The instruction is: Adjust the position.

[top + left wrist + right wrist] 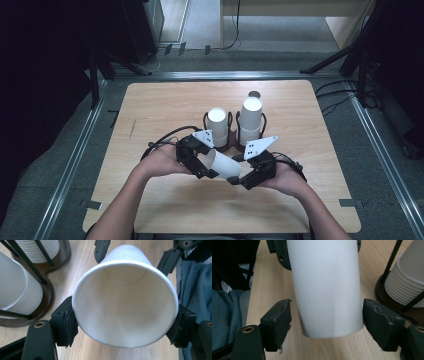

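Paper cup (222, 165) held sideways just above the table (150, 105), near the cup rack (231, 142). Left gripper (125, 325) pinches its rim end; right gripper (325, 322) straddles the base, pads spread and not touching. Risk: thin wall may buckle or slip if the left squeezes harder or lets go before the right closes

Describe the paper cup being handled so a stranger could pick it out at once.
On the wooden table, just in front of the dark cup rack, the two grippers meet around a single white paper cup. Unlike the upright stacks in the rack, it lies sideways in the air.
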